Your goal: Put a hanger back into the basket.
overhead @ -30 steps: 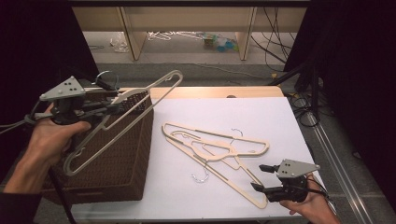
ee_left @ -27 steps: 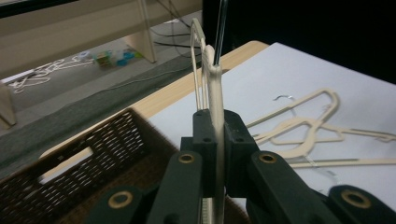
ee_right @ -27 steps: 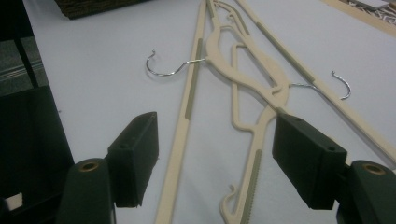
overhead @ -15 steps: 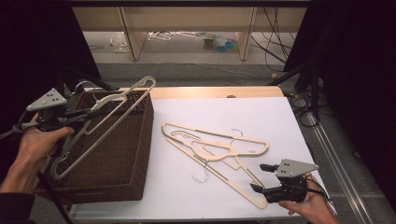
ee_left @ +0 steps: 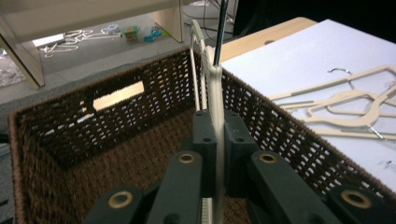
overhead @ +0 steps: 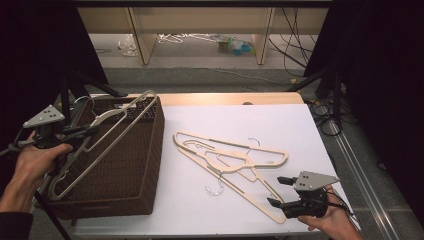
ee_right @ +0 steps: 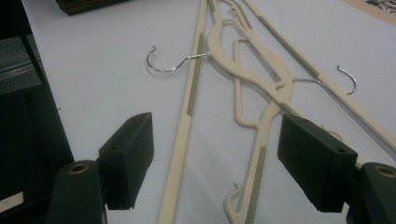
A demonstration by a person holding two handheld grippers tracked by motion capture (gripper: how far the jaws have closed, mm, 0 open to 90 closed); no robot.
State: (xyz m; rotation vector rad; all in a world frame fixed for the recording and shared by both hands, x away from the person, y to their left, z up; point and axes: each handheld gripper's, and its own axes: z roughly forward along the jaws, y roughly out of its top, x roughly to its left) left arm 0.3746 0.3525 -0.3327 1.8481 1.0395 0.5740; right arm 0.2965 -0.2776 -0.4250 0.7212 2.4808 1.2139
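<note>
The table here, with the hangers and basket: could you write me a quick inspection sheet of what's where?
Surface: white table, wooden strip at the far edge.
Job's things: one cream hanger clamped by the left gripper, slanting over the brown wicker basket; loose hangers overlapping on the table.
Clutter: nothing seen on the table.
Grippers: left gripper shut on the hanger; right gripper open, jaws either side of the loose hangers' ends, not pressing.
Cables: black cables beside the table's far right corner.
Surroundings: wooden shelving behind, more hangers and small items on the floor.
</note>
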